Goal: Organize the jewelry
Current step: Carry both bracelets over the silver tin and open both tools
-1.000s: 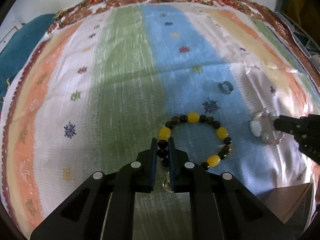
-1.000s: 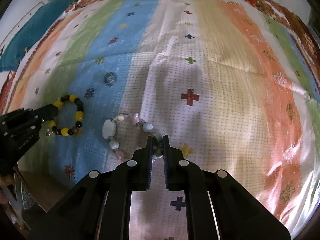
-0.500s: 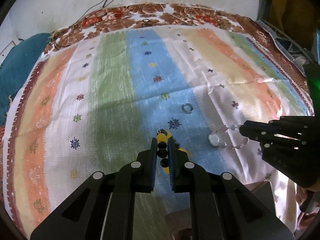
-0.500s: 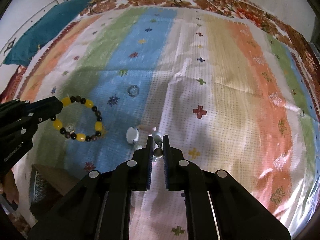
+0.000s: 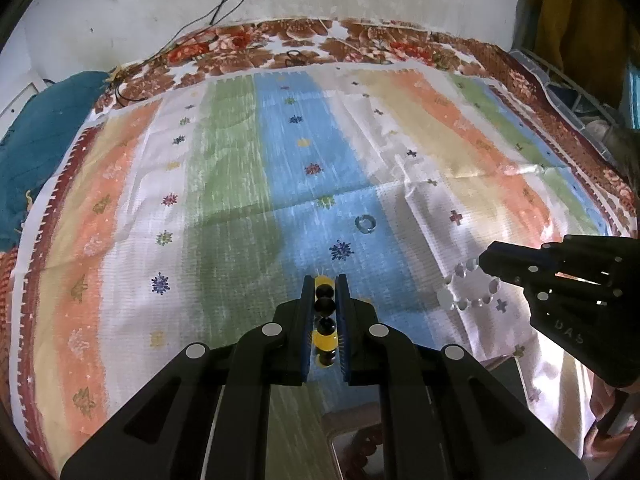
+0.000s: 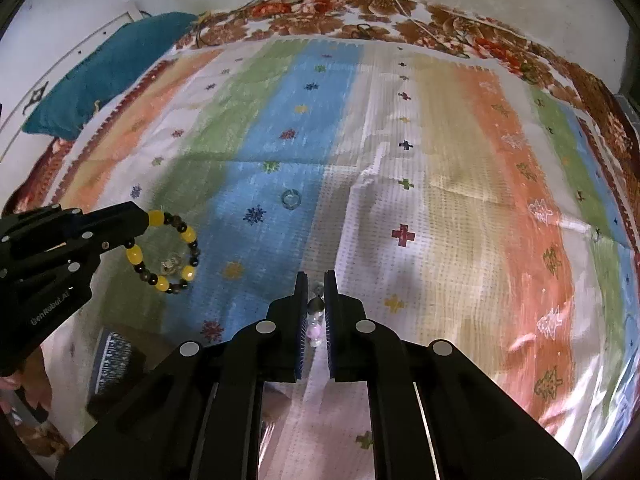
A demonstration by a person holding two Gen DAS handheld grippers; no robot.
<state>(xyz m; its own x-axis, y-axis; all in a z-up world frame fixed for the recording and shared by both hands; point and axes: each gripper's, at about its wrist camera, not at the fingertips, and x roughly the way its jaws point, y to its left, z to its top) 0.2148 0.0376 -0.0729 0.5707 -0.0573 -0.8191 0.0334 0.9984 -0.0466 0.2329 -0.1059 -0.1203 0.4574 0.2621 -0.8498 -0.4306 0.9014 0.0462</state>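
1. The yellow-and-black bead bracelet [image 6: 170, 254] is a ring of glossy round beads, fat amber-yellow ones spaced between small dark ones, with a tiny clear charm hanging inside the loop. It hangs clear above the blue and green stripes.
2. The left gripper [image 5: 325, 292] has its jaws pinched on a run of those beads, black and yellow showing in the narrow gap.
3. The pale bead bracelet [image 5: 466, 286] is made of clear, milky and faintly pink beads, one flatter white stone among them. It dangles above the white stripe.
4. The right gripper [image 6: 316, 286] has its jaws pressed onto that strand; a clear and a pink bead show between the blue pads.
5. A small glassy ring [image 5: 365, 224] lies flat on the blue stripe, apart from both bracelets.
6. Underneath is a coarse woven striped cloth [image 6: 460, 168] with small stitched crosses and stars, creased across the middle.
7. It covers a floral-print sheet [image 5: 360, 42]; a teal pillow [image 6: 108, 72] sits at the far left.
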